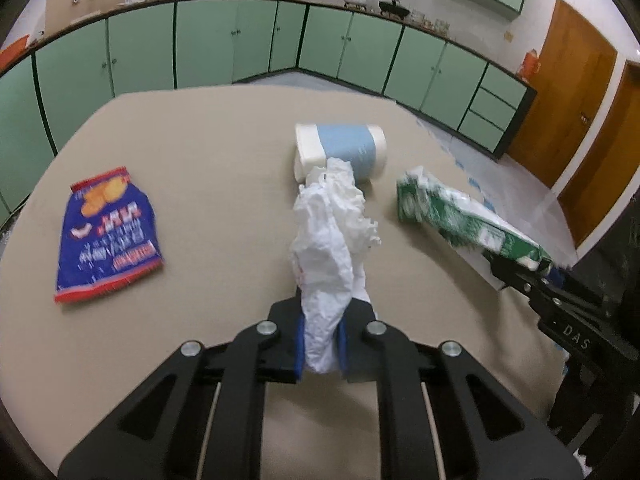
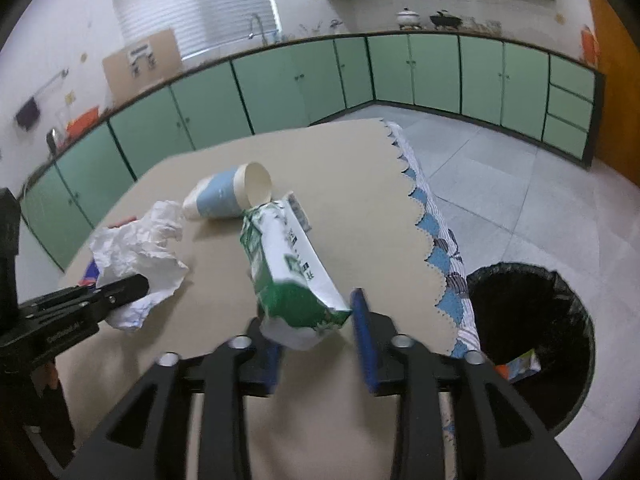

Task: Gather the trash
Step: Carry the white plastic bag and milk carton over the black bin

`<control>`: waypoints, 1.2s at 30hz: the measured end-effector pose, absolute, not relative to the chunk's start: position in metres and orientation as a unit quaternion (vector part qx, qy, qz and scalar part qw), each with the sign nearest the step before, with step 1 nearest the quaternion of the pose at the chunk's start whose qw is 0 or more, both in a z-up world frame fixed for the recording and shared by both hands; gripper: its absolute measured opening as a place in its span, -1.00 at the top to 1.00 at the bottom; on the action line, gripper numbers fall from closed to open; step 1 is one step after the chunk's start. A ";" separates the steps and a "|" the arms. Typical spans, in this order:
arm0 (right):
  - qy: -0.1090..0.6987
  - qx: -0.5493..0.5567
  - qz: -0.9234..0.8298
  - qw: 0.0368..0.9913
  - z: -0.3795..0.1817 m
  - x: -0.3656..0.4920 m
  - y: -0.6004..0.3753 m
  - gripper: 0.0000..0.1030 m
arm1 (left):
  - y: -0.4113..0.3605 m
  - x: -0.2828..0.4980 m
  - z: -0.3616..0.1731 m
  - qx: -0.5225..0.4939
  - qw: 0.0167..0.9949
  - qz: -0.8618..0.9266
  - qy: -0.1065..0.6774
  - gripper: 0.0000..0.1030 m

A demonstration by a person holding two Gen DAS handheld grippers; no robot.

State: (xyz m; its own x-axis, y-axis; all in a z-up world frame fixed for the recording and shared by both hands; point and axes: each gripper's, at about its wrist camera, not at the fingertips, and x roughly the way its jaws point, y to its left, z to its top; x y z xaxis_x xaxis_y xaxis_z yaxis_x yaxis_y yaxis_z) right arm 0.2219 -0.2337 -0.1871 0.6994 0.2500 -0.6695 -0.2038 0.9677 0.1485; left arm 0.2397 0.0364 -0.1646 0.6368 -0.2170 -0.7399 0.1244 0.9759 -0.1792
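My left gripper (image 1: 320, 344) is shut on a crumpled white paper (image 1: 328, 248) and holds it over the beige table (image 1: 200, 152). That gripper and its paper (image 2: 136, 240) also show at the left of the right wrist view. My right gripper (image 2: 316, 344) holds a green and white carton (image 2: 288, 272) at its base, jaws wide around it; the carton (image 1: 452, 216) also shows in the left wrist view. A white and blue paper cup (image 1: 340, 152) lies on its side behind both. A blue and red snack bag (image 1: 108, 232) lies flat at the left.
A black-lined trash bin (image 2: 532, 340) stands on the floor right of the table, with a wrapper inside. The table's scalloped blue cloth edge (image 2: 432, 232) runs along its right side. Green cabinets (image 1: 200, 48) line the far walls.
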 end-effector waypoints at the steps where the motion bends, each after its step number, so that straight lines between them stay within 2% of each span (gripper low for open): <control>1: 0.369 0.023 0.123 0.921 -0.187 0.224 -0.232 -0.21 | 0.034 0.238 -0.167 -0.055 0.902 -0.094 0.418 0.79; 6: 0.383 -0.006 0.136 0.913 -0.189 0.245 -0.222 -0.24 | 0.027 0.238 -0.168 -0.044 0.904 -0.089 0.417 0.79; 7: 0.389 -0.001 0.146 0.910 -0.191 0.250 -0.221 -0.16 | 0.027 0.238 -0.167 -0.043 0.904 -0.088 0.416 0.79; 8: 0.392 0.010 0.162 0.906 -0.193 0.254 -0.220 0.33 | 0.027 0.238 -0.166 -0.042 0.904 -0.086 0.416 0.79; 9: 0.396 0.017 0.166 0.903 -0.194 0.255 -0.221 0.41 | 0.026 0.239 -0.165 -0.041 0.904 -0.085 0.416 0.79; 19: 0.347 0.089 0.126 0.925 -0.174 0.222 -0.276 0.42 | -0.006 0.243 -0.152 -0.041 0.905 -0.118 0.407 0.79; 36: 0.334 0.113 -0.065 0.934 -0.170 0.201 -0.474 0.41 | -0.225 0.272 -0.129 -0.001 0.892 -0.295 0.343 0.77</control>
